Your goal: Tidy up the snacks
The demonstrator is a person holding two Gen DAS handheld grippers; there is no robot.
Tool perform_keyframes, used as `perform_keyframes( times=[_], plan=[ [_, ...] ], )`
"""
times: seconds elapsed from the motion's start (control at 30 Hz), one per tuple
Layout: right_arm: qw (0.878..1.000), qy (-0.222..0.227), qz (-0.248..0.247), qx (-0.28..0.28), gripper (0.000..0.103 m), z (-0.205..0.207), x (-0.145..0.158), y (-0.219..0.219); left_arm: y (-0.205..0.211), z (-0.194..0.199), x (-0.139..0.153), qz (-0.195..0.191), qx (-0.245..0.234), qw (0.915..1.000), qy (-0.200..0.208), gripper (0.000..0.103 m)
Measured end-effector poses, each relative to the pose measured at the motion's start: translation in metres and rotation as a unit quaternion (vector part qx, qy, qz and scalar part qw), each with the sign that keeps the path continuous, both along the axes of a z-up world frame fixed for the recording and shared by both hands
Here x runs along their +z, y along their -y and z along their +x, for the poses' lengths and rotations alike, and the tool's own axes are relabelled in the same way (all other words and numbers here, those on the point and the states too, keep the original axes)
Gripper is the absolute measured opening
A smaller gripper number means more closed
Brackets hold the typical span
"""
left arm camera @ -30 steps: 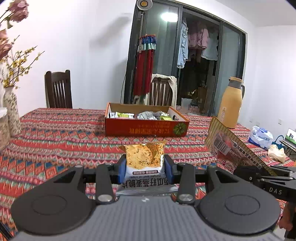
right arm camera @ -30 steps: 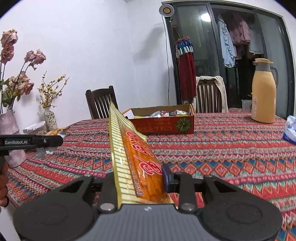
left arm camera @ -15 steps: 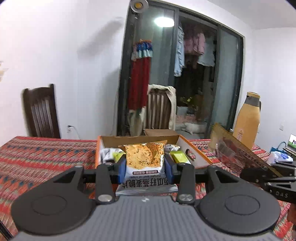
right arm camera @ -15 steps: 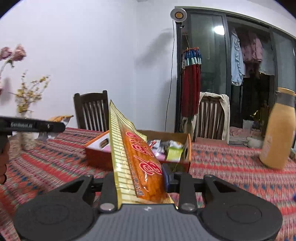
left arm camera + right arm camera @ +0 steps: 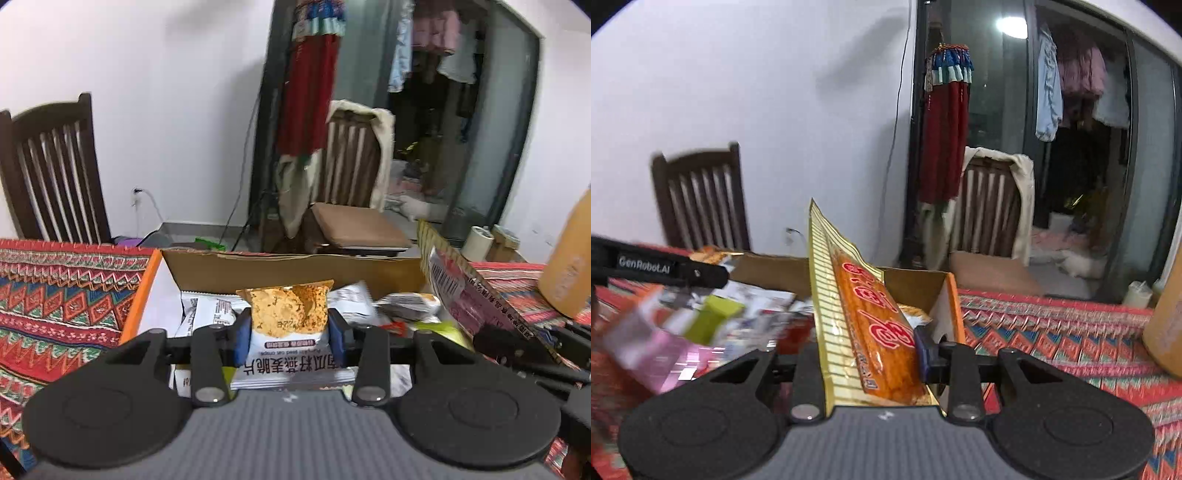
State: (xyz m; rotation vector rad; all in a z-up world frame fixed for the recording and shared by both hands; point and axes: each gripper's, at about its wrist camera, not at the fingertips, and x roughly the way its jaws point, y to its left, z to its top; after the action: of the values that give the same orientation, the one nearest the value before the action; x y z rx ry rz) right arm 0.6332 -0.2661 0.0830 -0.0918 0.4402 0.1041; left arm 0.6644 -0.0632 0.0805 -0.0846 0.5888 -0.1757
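The oat crisp packet is carried over the cardboard box between the left gripper jaws, which are opening; release should be finished only above the box's contents; the long orange packet, pinched upright in the right gripper, should be laid flat inside the box.

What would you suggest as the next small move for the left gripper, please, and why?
Probably let the jaws finish opening. The left gripper is already above the open cardboard snack box, its jaws are opening, and the white oat-crisp packet still sits between them, so it should drop among the snacks inside.
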Motion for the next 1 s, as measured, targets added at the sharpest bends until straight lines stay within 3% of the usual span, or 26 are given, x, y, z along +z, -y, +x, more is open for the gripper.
perform_keyframes(
  times=[0.1,0.17,0.37,0.6,0.77,1.0],
  plan=[
    [1.000,0.000,-0.010,-0.015,0.047,0.017,-0.018,-0.009,0.000,0.009,-0.013,-0.001,0.004,1.0000,-0.004,0.077],
    [1.000,-0.010,-0.004,0.002,0.077,0.018,-0.028,-0.013,0.003,0.005,-0.016,0.007,-0.010,0.9999,0.008,0.082],
    [0.998,-0.006,0.046,0.032,0.082,0.010,-0.020,-0.007,-0.005,-0.020,0.003,-0.008,-0.024,0.9983,0.052,0.098],
    [0.997,0.014,0.072,0.034,0.091,-0.029,0.011,0.006,-0.021,-0.070,0.020,0.009,-0.028,0.9977,0.062,0.103],
    [0.999,0.012,0.049,0.016,0.094,-0.074,0.012,0.010,-0.030,-0.121,0.033,0.017,-0.035,0.9965,0.073,0.103],
    [0.998,0.020,0.058,0.005,0.097,-0.163,0.018,0.014,-0.050,-0.220,0.042,0.010,-0.034,0.9951,0.092,0.103]
  ],
)
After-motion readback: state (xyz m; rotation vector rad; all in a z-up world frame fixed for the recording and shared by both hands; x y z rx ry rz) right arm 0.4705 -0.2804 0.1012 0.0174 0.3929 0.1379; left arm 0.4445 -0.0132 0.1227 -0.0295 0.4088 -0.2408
